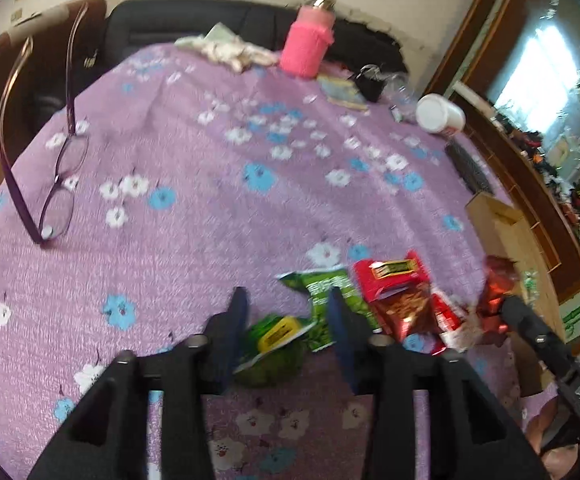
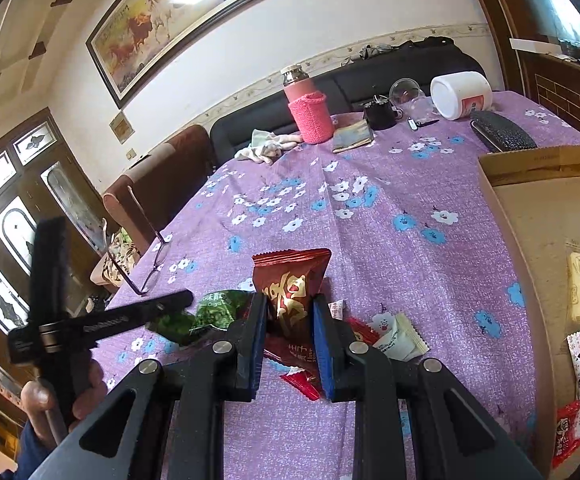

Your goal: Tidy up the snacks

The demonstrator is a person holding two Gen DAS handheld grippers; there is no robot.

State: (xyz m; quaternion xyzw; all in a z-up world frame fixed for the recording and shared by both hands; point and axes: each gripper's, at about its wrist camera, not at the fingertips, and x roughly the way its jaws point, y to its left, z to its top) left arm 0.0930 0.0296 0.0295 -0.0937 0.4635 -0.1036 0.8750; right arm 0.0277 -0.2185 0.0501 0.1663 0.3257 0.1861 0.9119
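While right gripper pinches red packet, left gripper gapes over green packet.

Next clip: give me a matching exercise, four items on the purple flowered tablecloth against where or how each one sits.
Things:
1. dark red triangular snack packet
2. purple-framed eyeglasses
3. white plastic jar
4. pink knit-sleeved flask

States:
A. lying on its side at the far end
B. standing upright at the far end
C. clamped in the right gripper
D. resting with arms unfolded, near the table edge

Pairs: 1-C, 2-D, 3-A, 4-B
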